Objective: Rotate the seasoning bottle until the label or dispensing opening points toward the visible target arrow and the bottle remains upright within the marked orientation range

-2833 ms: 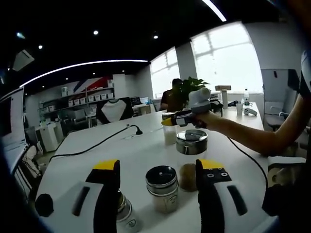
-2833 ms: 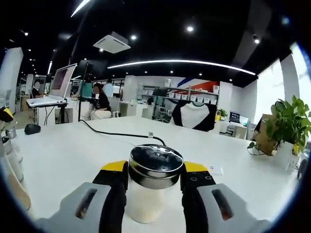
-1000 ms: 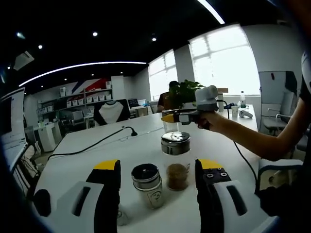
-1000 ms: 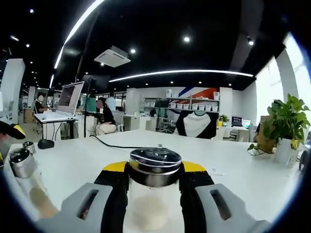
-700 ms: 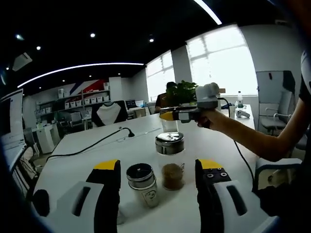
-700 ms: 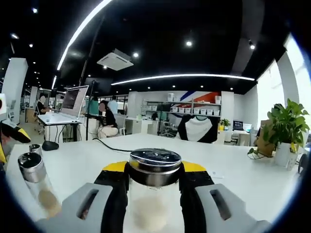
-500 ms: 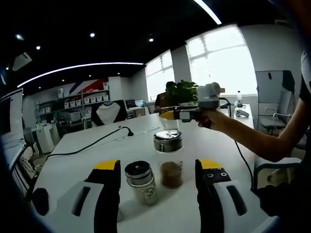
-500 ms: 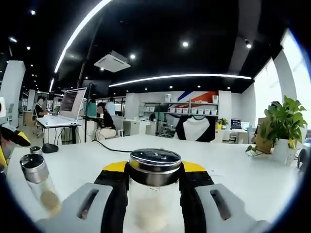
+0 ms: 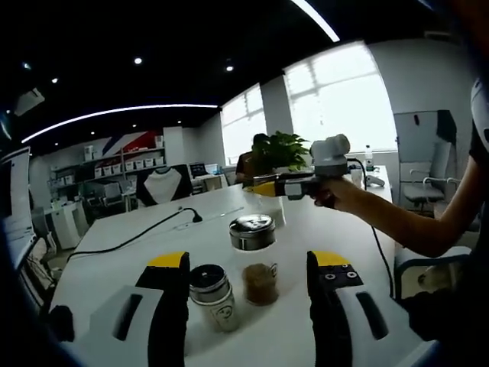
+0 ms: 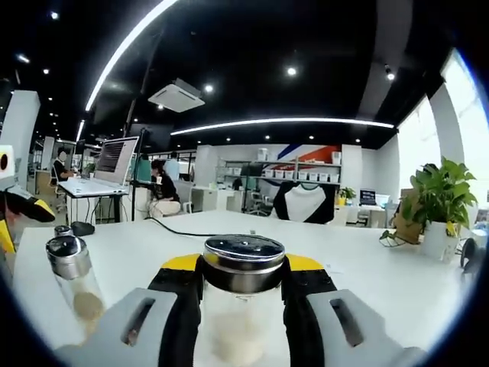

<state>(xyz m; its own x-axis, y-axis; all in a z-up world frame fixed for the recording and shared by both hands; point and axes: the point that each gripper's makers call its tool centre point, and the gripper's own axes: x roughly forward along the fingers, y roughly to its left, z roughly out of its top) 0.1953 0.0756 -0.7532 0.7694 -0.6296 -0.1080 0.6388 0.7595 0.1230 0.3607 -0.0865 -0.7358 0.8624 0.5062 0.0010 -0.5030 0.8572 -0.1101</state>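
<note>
**Steel-capped shaker clamped in our right gripper**

Glass and steel sit between our right gripper's [image 10: 243, 287] yellow-tipped jaws: the seasoning bottle [image 10: 243, 294], upright, pale powder in its base, gripped just under the metal lid above the white table [image 10: 145, 245]. In the left gripper view we see that same gripper held out over the table by a hand [image 9: 330, 191]. Our left gripper [image 9: 247, 267] stands with its jaws spread wide and nothing between them. Beyond its tips, two more shakers stand upright on the table: a brown-spice shaker [image 9: 256, 248] and, just beside it, a labelled shaker [image 9: 212, 297]. A black cable [image 9: 134, 237] runs across the tabletop.
</note>
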